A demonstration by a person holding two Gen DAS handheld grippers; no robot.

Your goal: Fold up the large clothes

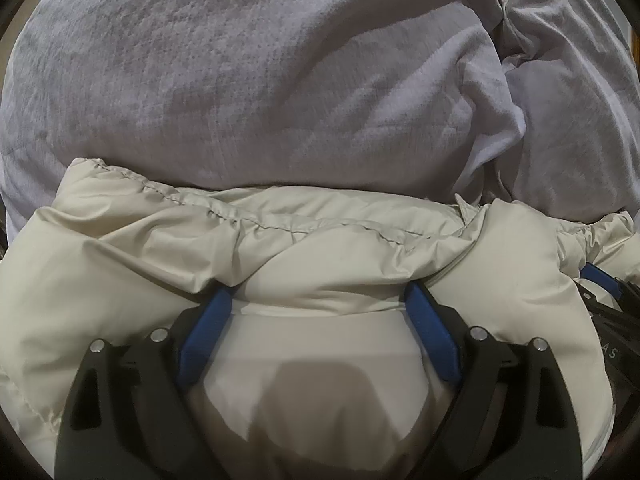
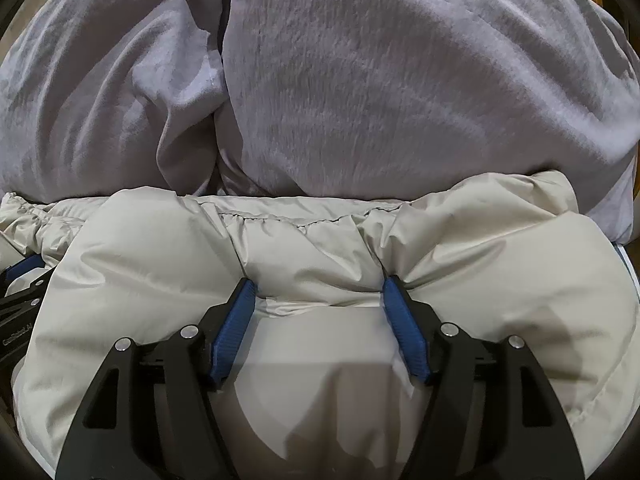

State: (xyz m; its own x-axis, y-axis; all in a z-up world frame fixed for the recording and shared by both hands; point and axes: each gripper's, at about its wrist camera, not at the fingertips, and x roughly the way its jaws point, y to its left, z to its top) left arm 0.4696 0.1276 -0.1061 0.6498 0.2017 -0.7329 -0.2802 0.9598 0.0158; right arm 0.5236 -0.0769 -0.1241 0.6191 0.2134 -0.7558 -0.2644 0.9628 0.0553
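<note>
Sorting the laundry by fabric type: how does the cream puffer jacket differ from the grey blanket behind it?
The puffer jacket is cream, smooth and slightly shiny; the blanket is pale grey, fuzzy and matte. The jacket is puffy with stitched quilt seams; the blanket shows no stitching, only loose folds. The jacket lies nearest the cameras; the blanket is bunched behind it. Both are soft, bulky and rumpled.

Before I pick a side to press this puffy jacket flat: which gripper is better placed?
Neither clearly: the left gripper and right gripper both sit open, side by side, against the cream jacket's folded edge. Slight edge left: its jaws stand wider around the bulge.
</note>
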